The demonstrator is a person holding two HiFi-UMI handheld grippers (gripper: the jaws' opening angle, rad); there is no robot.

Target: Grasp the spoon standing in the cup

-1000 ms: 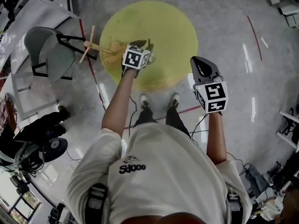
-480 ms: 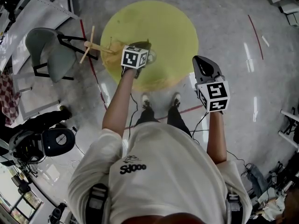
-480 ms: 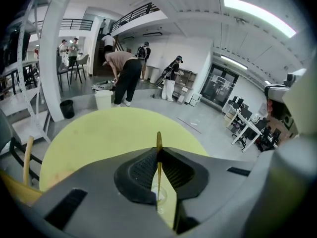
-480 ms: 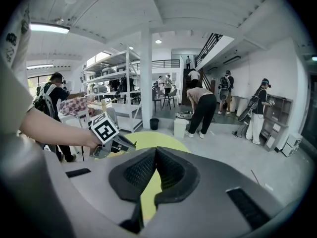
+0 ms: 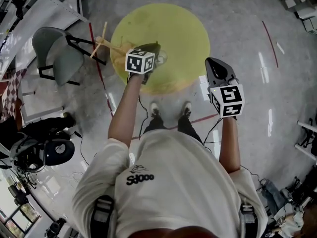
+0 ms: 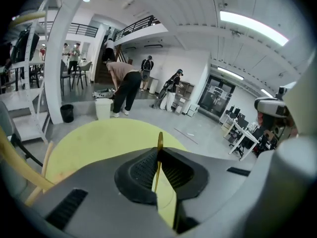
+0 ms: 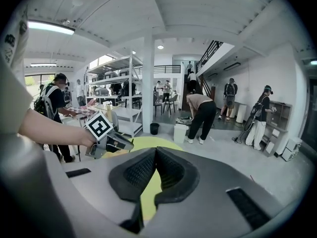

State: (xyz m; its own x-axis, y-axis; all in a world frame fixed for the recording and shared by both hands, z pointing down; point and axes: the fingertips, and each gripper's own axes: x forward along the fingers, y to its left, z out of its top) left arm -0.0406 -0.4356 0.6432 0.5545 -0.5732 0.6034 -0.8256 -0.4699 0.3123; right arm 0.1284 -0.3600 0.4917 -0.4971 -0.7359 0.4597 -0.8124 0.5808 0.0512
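A thin golden spoon handle (image 6: 158, 142) stands upright between the pads of my left gripper (image 6: 159, 151). The jaws are closing and pinch it at their tips. From the head view, the left gripper (image 5: 154, 47) hangs over the near part of the round yellow table (image 5: 173, 24), right beside a small clear cup (image 5: 161, 58). The gripper hides the spoon there. My right gripper (image 5: 214, 64) is held off the table's right edge, jaws shut and empty (image 7: 155, 150). The right gripper view also shows the left gripper (image 7: 123, 144) out to its left.
A grey chair (image 5: 54, 53) stands left of the table, with wooden bars (image 5: 105, 41) at the table's left edge. Red lines mark the floor. Several people stand and bend far behind the table (image 6: 124, 86). Shelving (image 7: 114, 98) is off to the left.
The left gripper stays over the cup, edging slightly left. The right gripper has hardly moved. The wooden bars appear shifted up in the view.
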